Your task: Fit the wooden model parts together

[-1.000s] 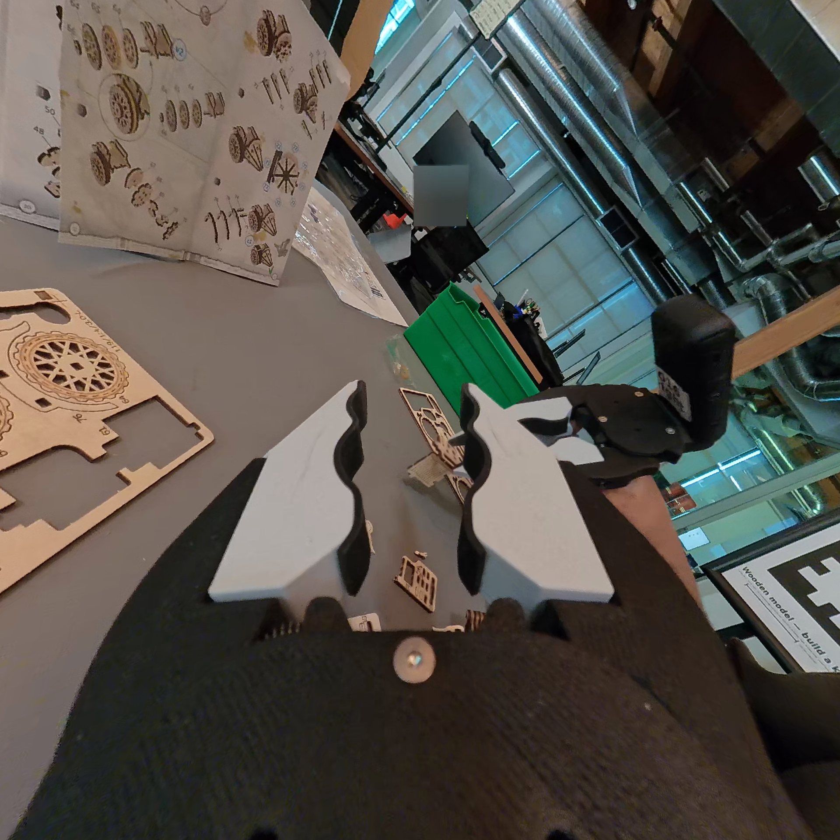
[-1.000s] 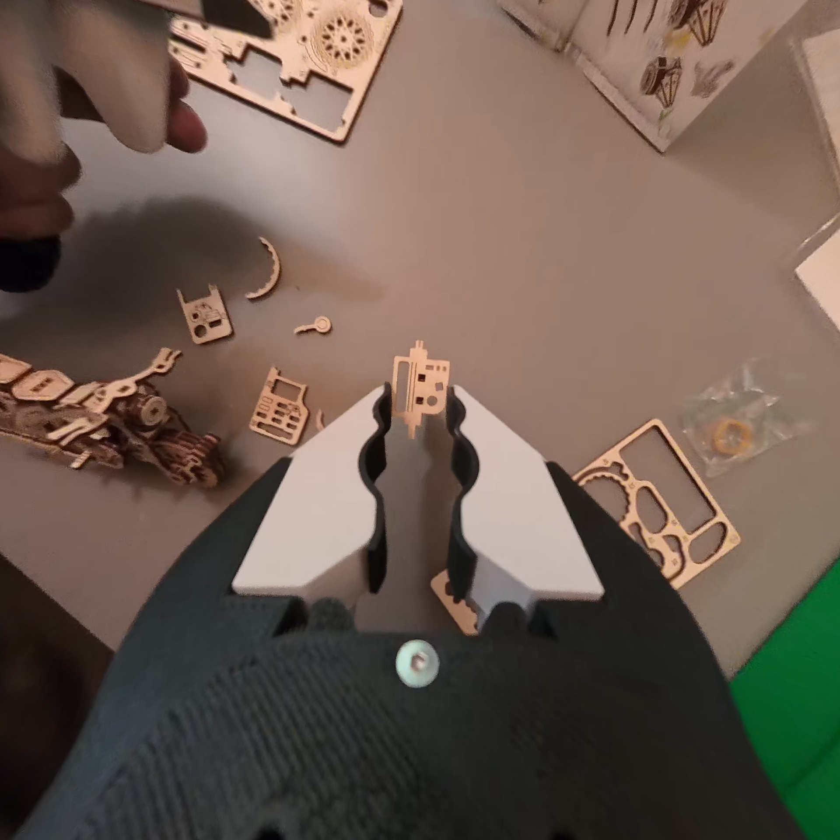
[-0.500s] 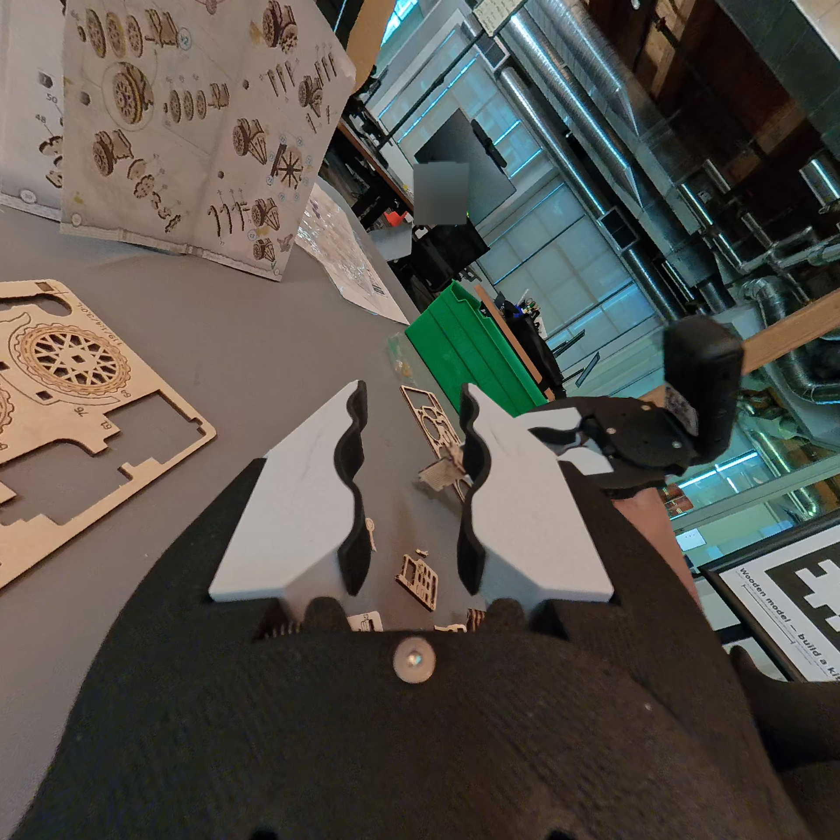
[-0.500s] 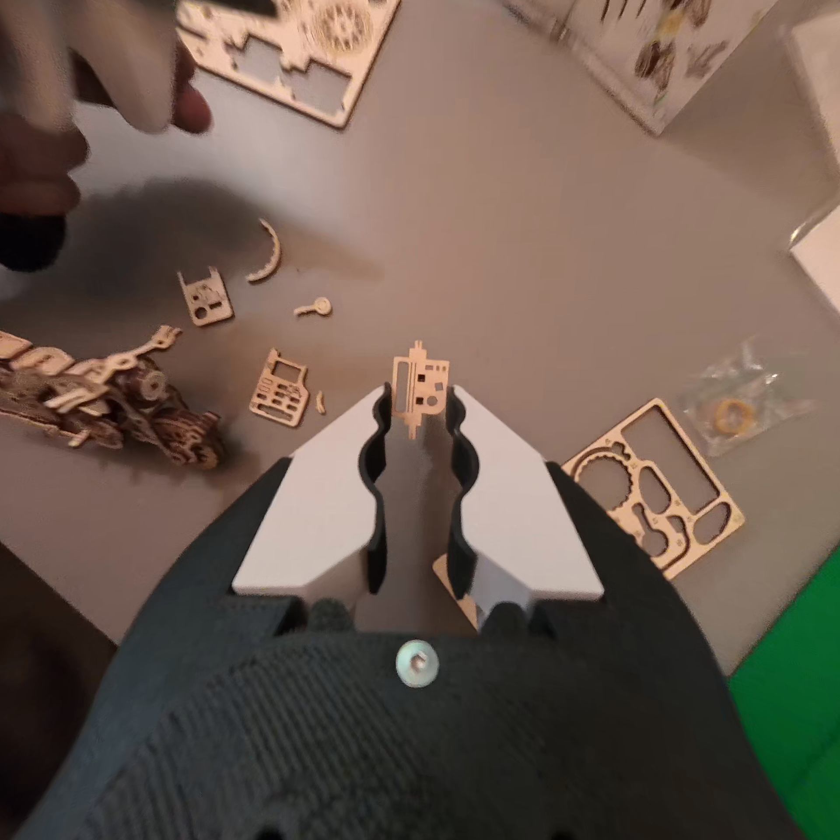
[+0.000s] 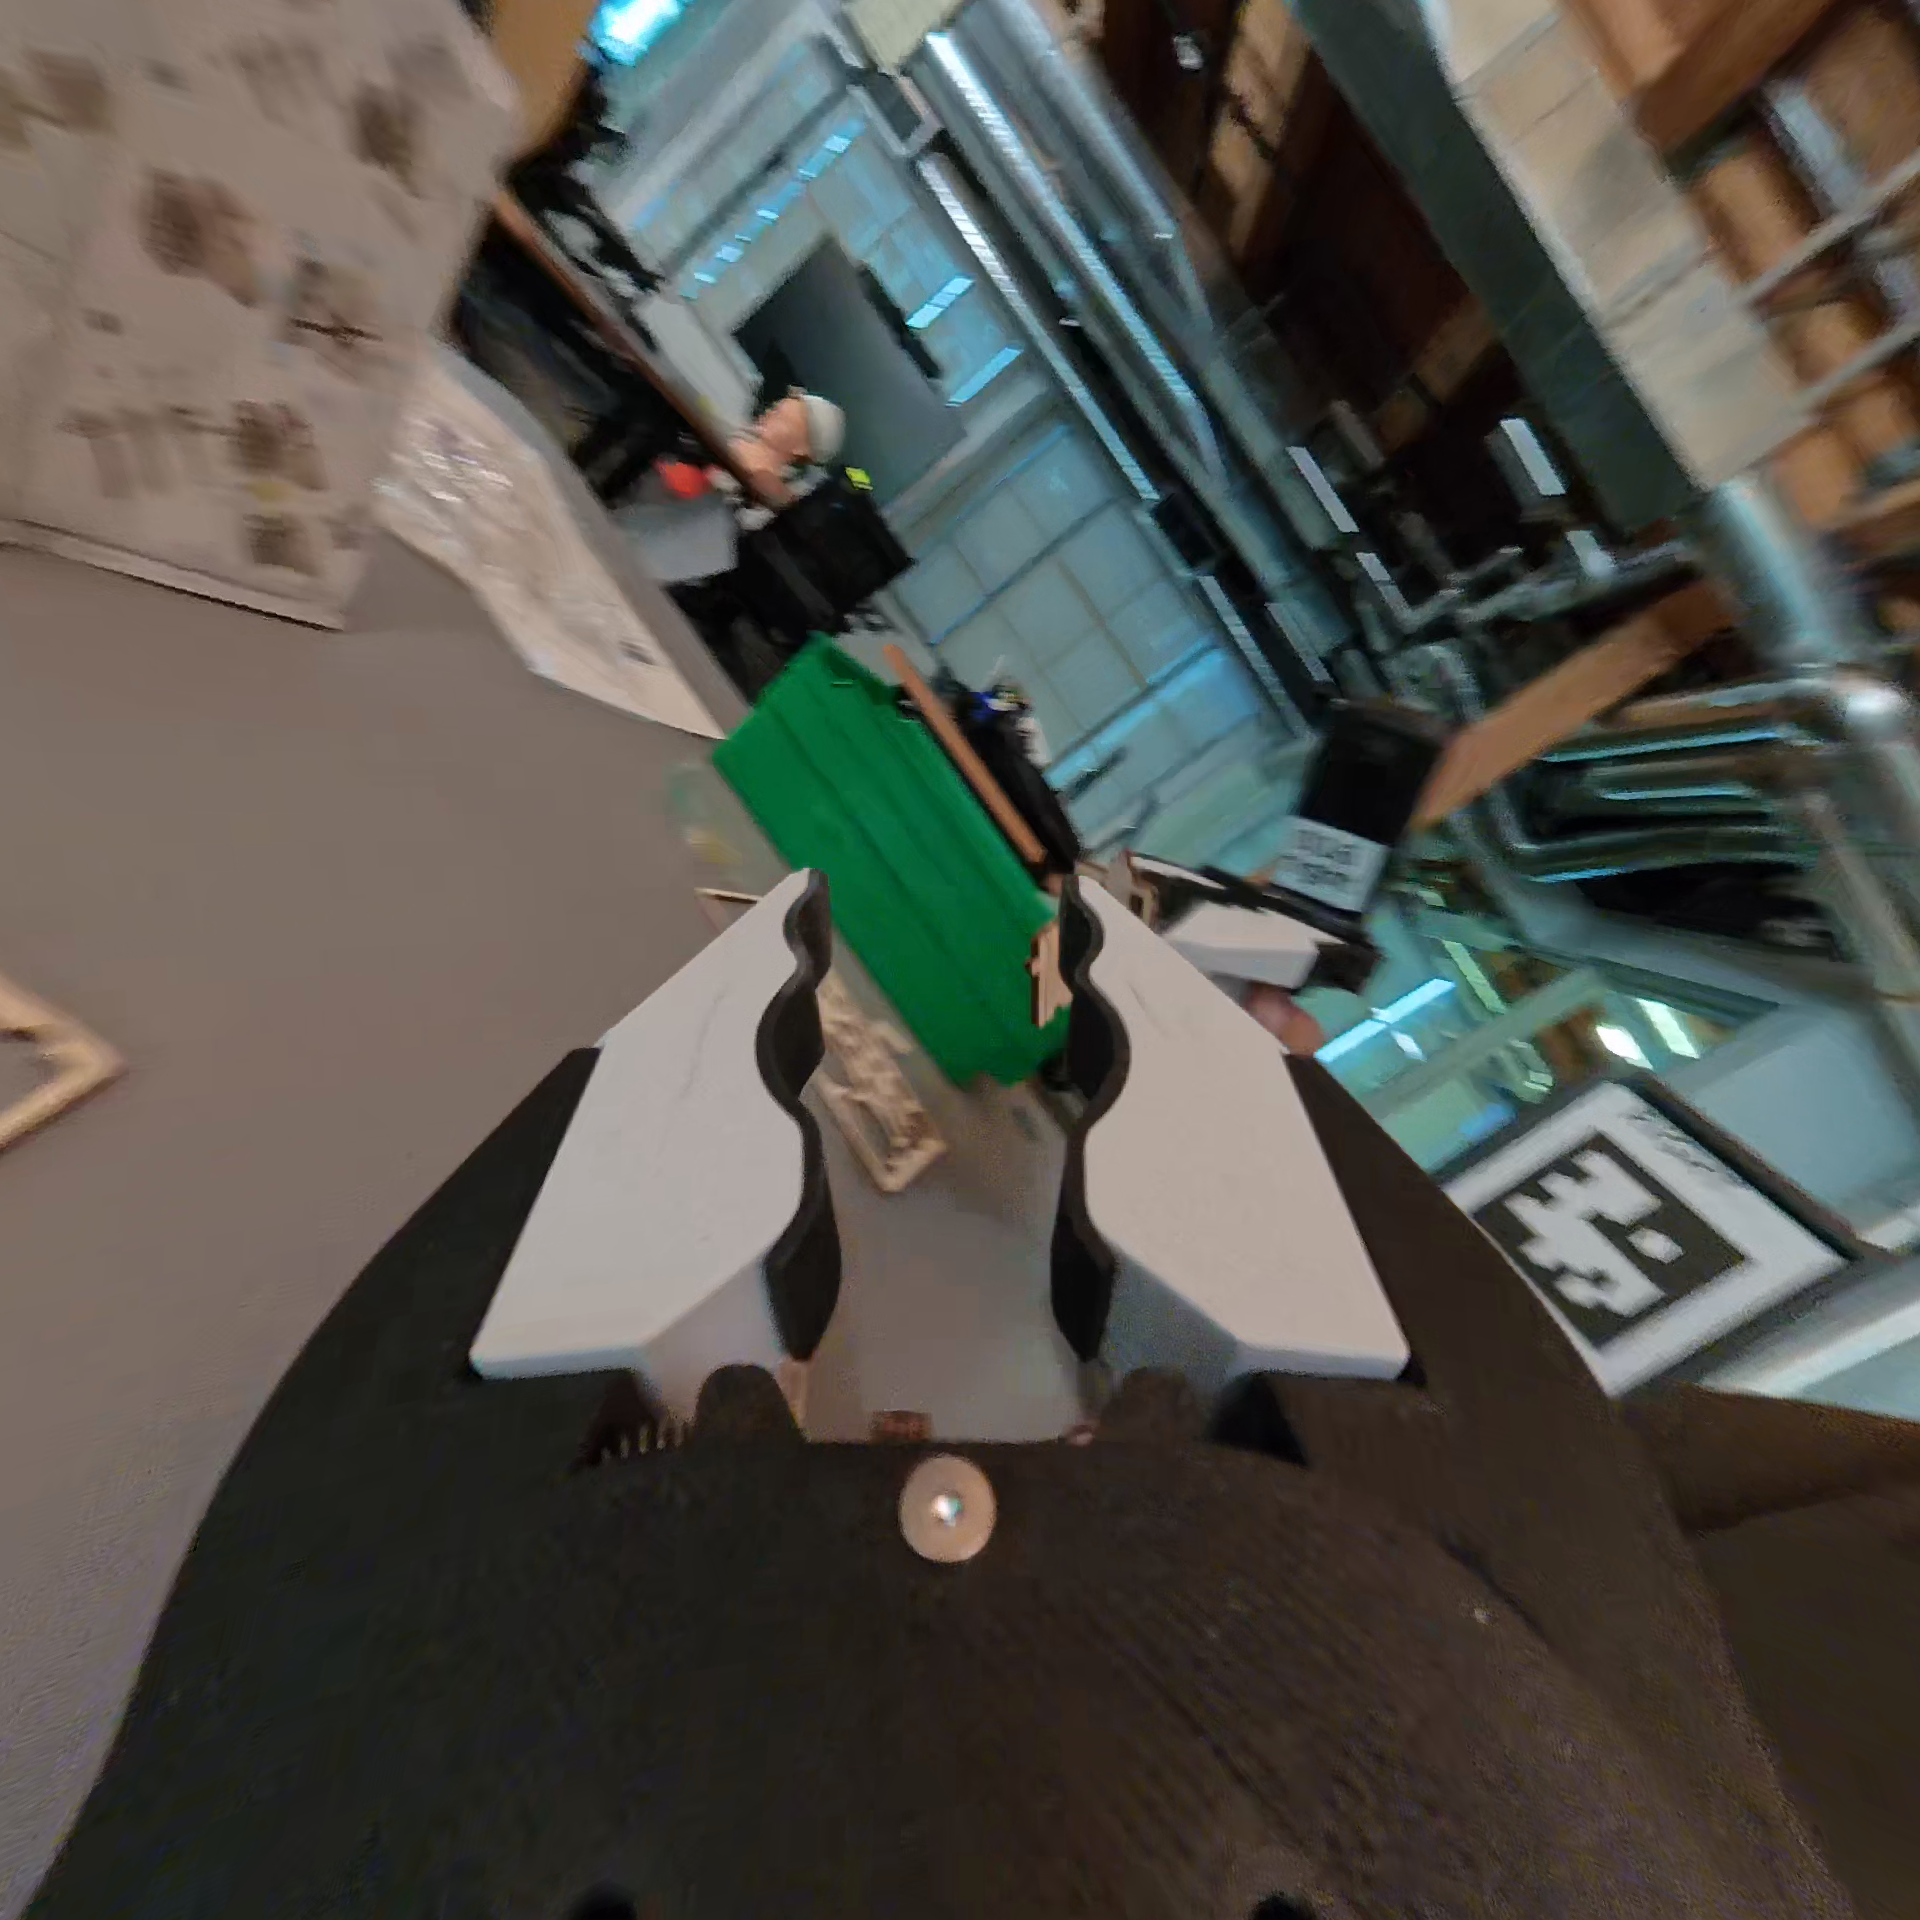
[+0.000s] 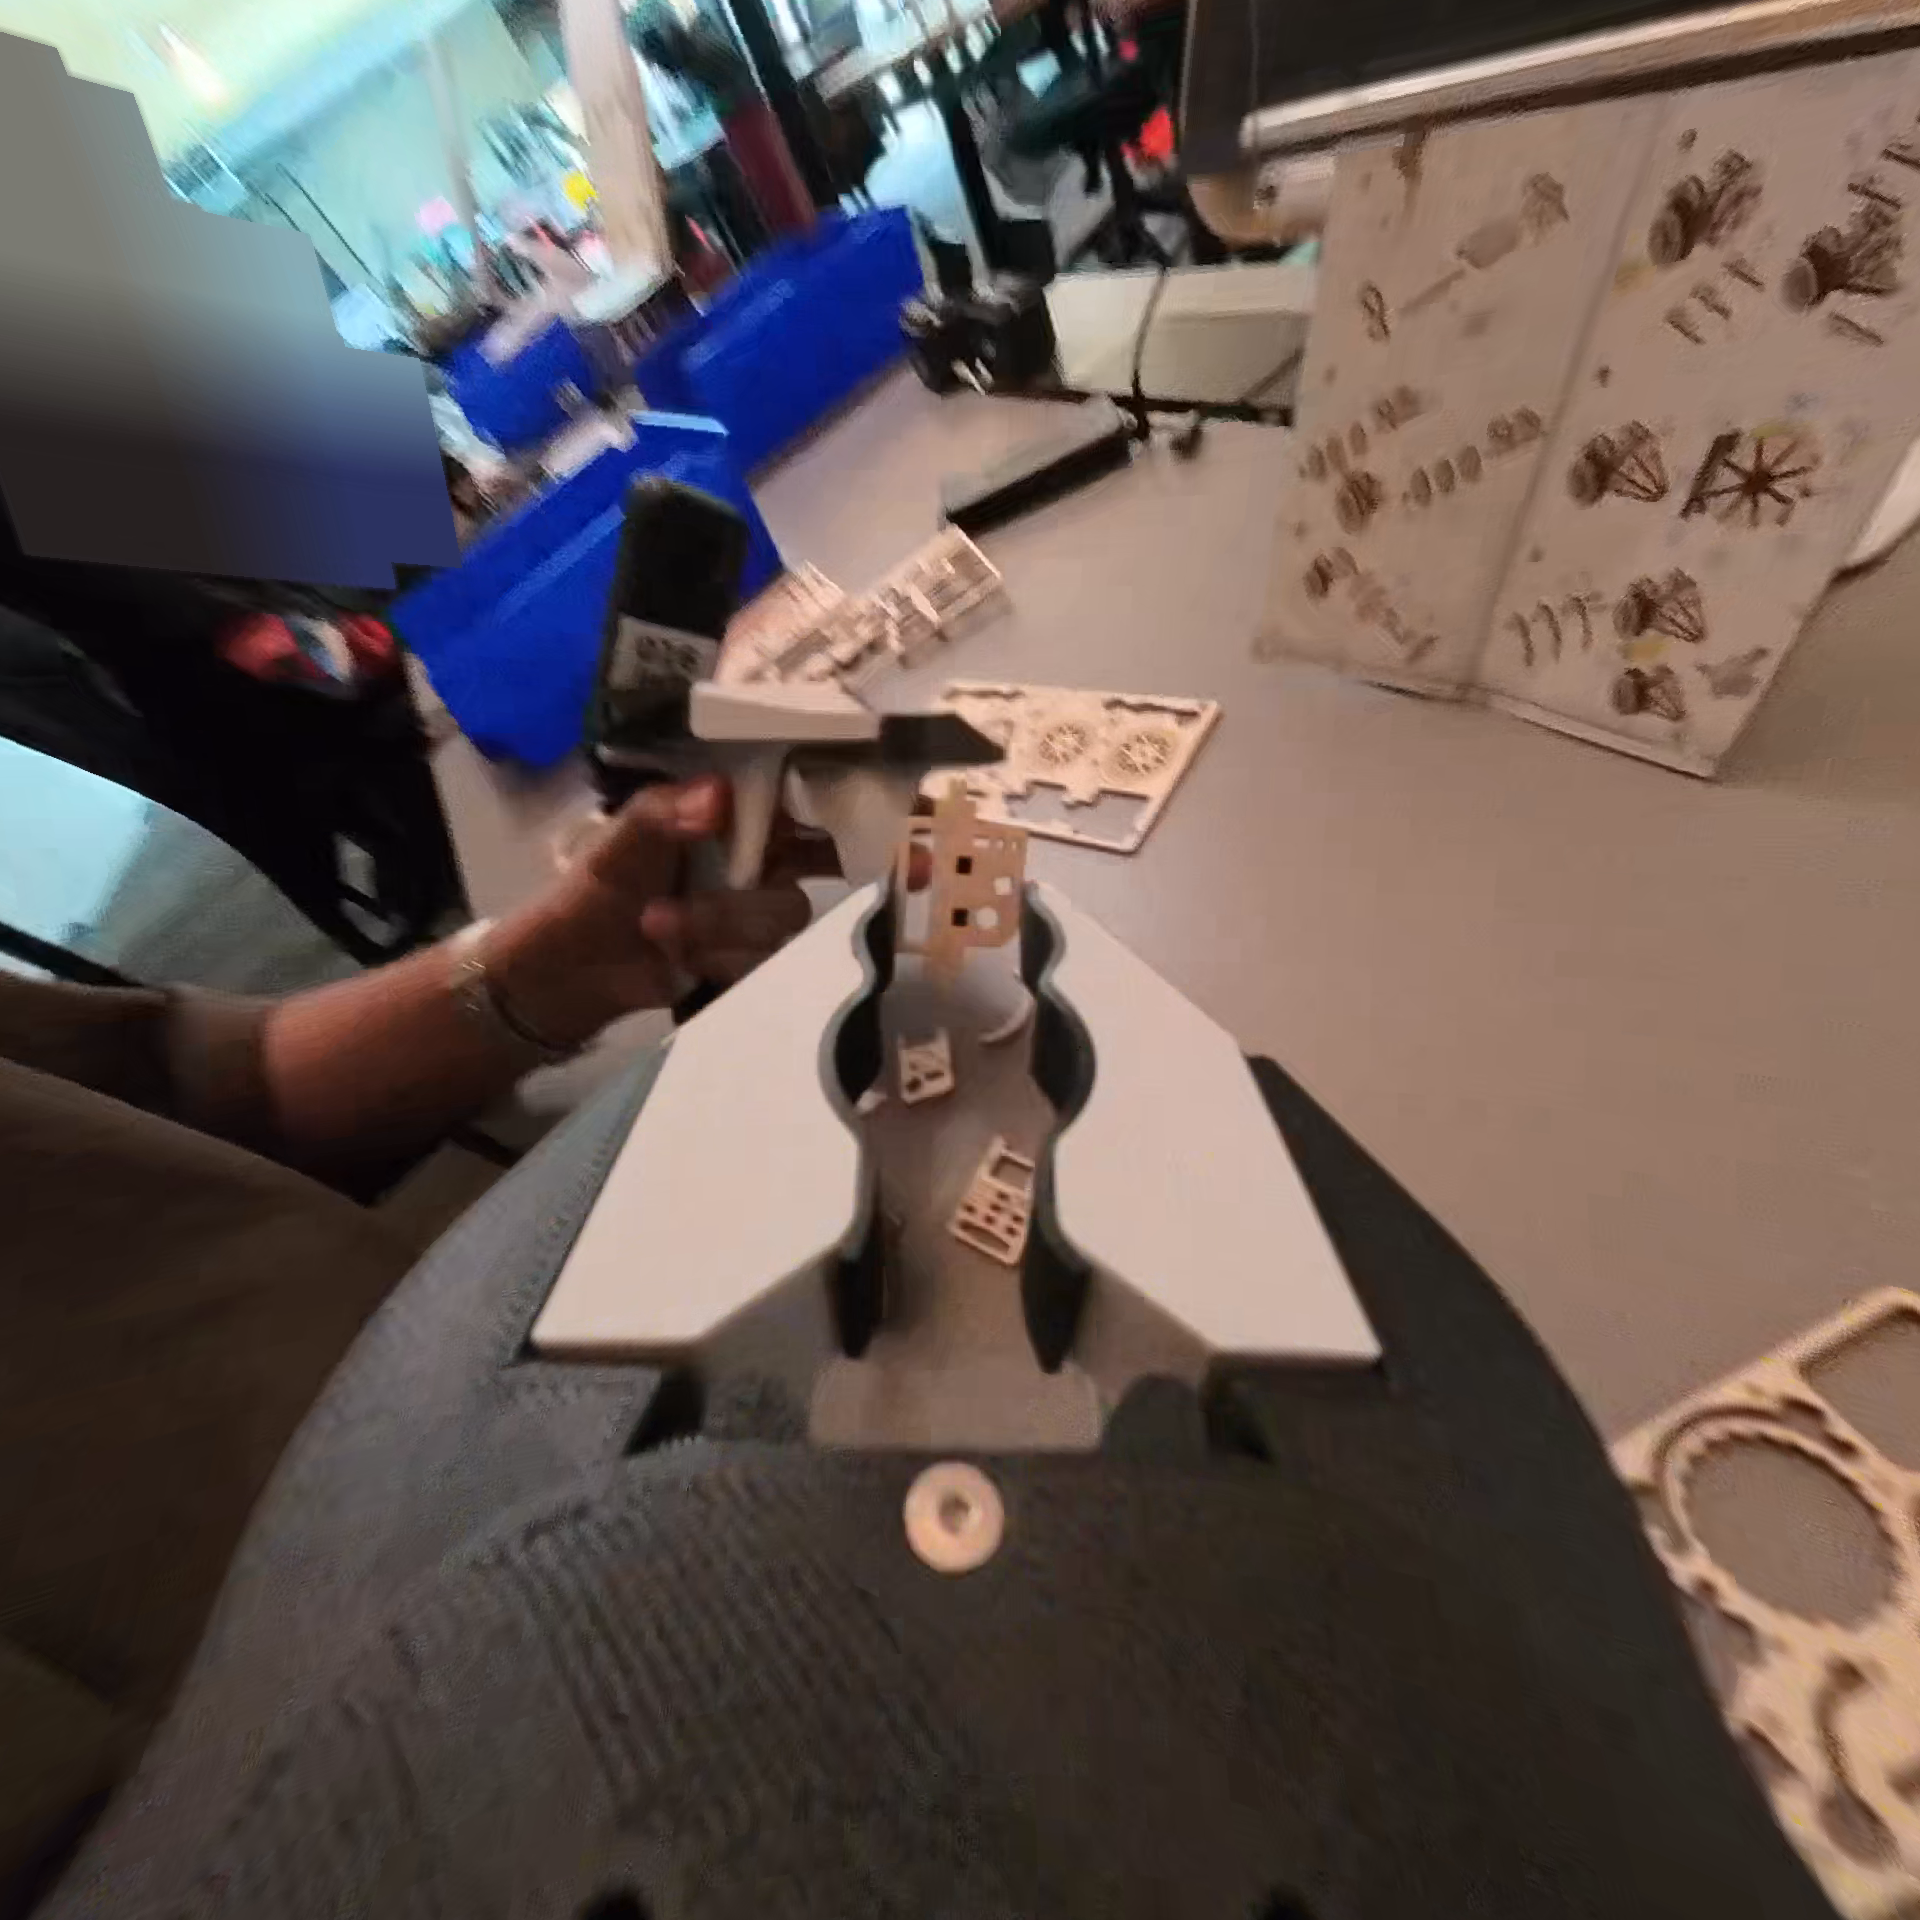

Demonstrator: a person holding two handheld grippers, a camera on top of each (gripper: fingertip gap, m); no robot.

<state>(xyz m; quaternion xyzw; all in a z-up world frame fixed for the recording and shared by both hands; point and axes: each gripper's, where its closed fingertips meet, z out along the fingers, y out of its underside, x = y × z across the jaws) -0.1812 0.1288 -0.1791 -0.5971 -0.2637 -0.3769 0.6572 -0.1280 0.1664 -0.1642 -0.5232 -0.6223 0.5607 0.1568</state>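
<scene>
The wooden model part (image 6: 961, 894), a thin perforated plate, stood upright, pinched at its lower stem between the right gripper (image 6: 956, 914) jaws, above the worktop (image 6: 1455, 1039). Left of it, the left gripper (image 6: 935, 740) hovered, jaws spread and empty. It looked light, stiff and snappable; its solid edges seemed the safest hold.

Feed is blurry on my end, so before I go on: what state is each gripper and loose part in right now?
Right gripper: shut on the small wooden plate, held upright, off the table.
Left gripper: open, empty, raised.
Grid-cut piece: flat on the table, loose.
Wheel sheet: flat, some parts punched out.
Instruction sheet: unfolded, standing.
</scene>
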